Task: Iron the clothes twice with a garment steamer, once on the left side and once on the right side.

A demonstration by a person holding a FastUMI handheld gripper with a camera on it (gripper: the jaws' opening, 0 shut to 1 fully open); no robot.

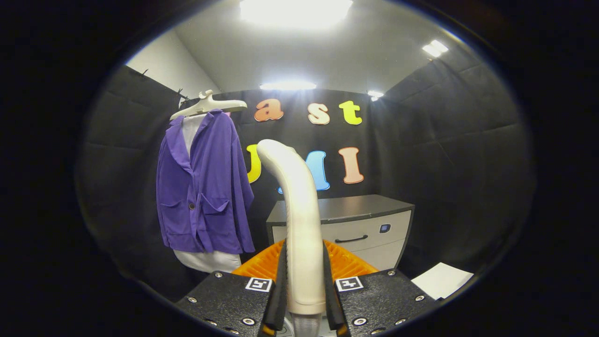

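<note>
Two garments hang together on a pale hanger (208,105) against the booth wall, off to the left of the fingers and well beyond them: a purple jacket (203,187) over a white shirt (206,260) whose hem shows below it. Both look soft and light, so the fabric will likely yield and swing under any contact; passes should be slow and gentle. Next in size, a grey drawer cabinet (348,229) stands straight ahead, beyond the fingers, with a white sheet (442,279) lying lower to its right. The garment steamer (299,220) rises upright between the fingers, its pale curved body bending toward the jacket at the top. It appears rigid and smooth, possibly slippery, with weight carried high; the lower handle is the correct place to hold it. The gripper (304,292) is closed to a narrow gap, both fingers pressing on that handle. The steamer head is not yet at the jacket.
</note>
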